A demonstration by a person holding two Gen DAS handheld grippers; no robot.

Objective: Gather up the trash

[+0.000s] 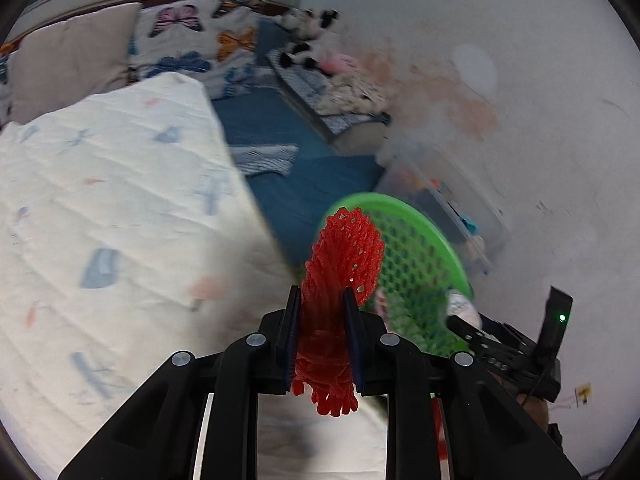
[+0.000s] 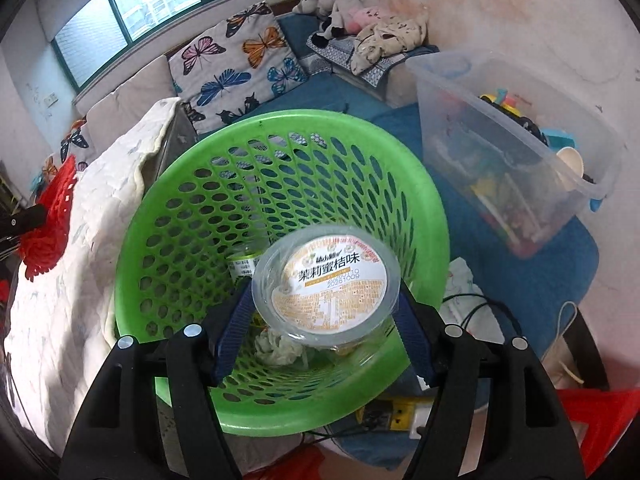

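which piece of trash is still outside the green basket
The red foam net, pinched in the left gripper beside the green basket. The plastic cup is over its opening, and the crumpled paper lies inside.

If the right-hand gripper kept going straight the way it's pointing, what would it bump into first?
Probably the inside of the green basket. The right gripper, clamped on a clear plastic cup, points into its open mouth; crumpled paper lies near the bottom, though depth is hard to judge.

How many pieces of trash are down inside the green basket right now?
2 that I can make out: a crumpled white wad on the green basket's floor, and a labelled container against the left wall. The plastic cup in the right tongs may hide more.
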